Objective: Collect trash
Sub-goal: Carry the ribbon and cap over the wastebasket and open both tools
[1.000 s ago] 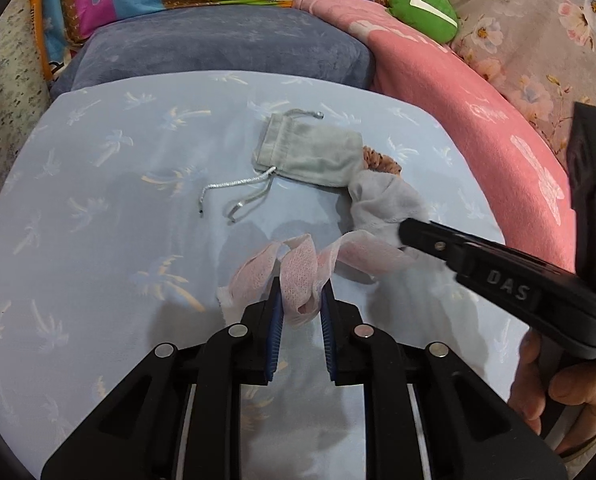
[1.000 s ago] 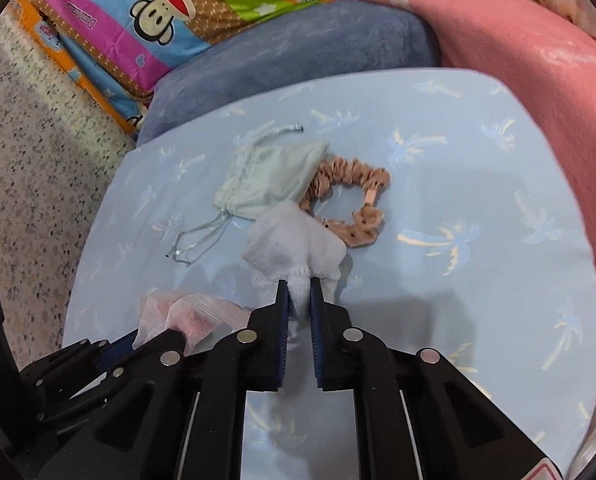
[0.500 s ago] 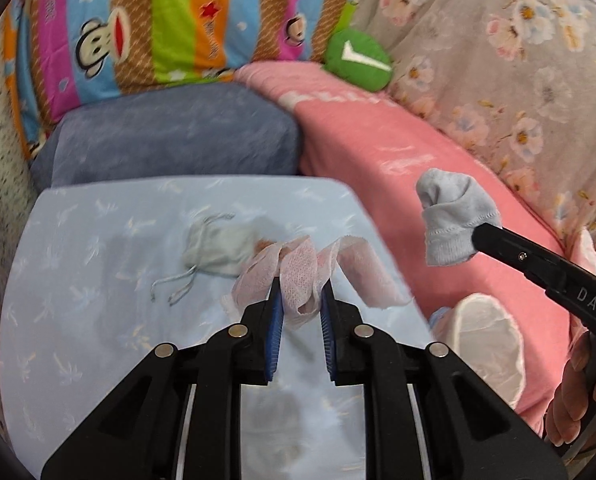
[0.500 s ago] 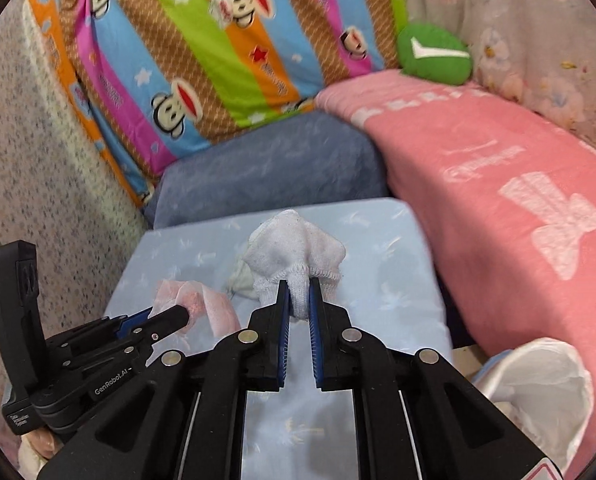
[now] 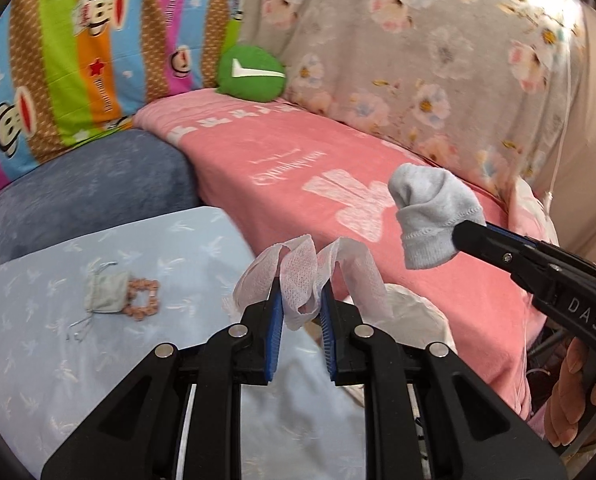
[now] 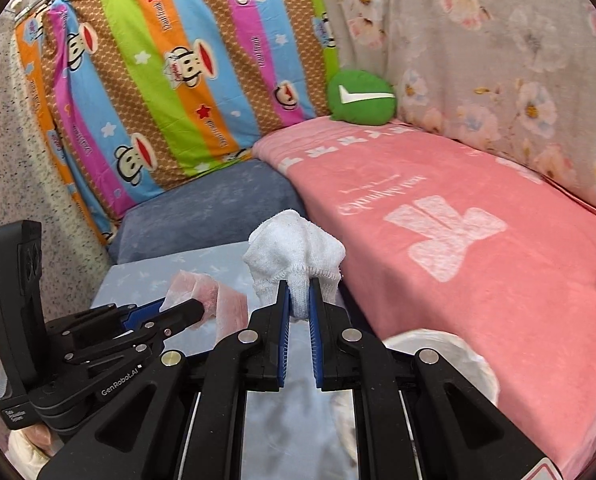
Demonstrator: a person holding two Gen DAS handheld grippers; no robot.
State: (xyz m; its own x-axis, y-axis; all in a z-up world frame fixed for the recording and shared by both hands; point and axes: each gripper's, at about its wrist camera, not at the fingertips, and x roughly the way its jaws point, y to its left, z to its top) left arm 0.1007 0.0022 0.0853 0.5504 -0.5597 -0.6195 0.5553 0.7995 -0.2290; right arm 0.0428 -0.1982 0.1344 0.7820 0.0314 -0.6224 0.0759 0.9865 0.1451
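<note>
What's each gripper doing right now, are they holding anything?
Left gripper: closed on a crumpled pinkish-white wipe.
Right gripper: closed on a small pale sock.

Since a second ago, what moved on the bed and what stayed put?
Both grippers lifted off the blue sheet toward the white bag. The left gripper still pinches the pink mesh strip; the right gripper still pinches the grey sock. Nothing was let go. The little pouch and scrunchie stayed where they lay.
</note>
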